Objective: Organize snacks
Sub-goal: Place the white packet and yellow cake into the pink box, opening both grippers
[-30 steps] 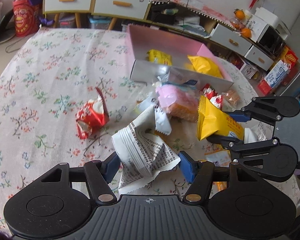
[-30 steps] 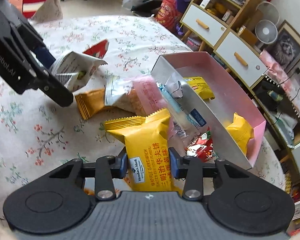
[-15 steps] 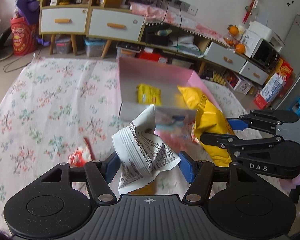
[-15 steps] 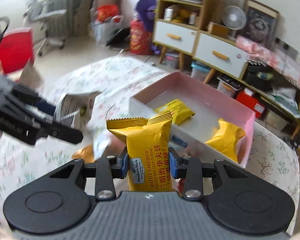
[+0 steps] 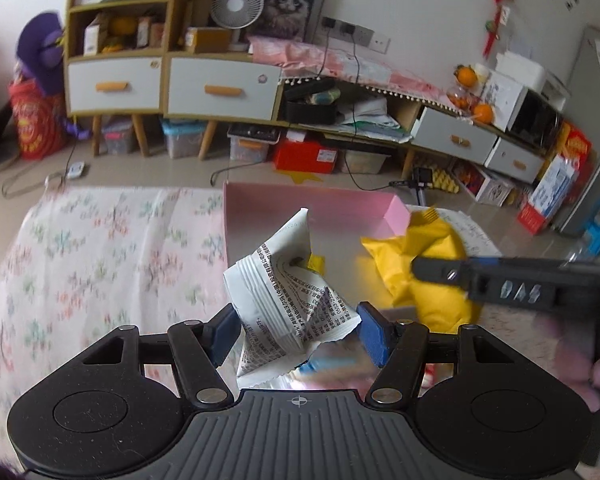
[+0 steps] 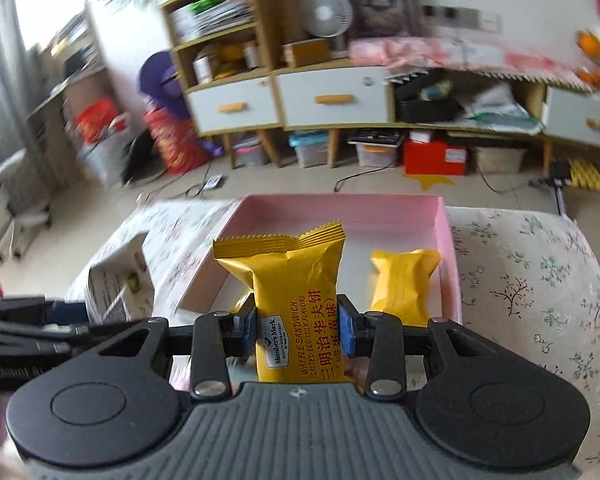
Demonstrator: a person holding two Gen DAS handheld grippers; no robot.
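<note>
Lying inside pink box [image 6: 447, 240]: yellow packet [image 6: 400, 284].

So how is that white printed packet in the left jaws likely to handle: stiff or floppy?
Probably floppy: the white printed packet is creased and crumpled between the jaws. Likely light, since a corner stands up unsupported. The thin film may slip or deform if squeezed.

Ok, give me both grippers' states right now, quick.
Left gripper: shut on the white printed snack packet.
Right gripper: shut on the yellow waffle sandwich packet.
</note>
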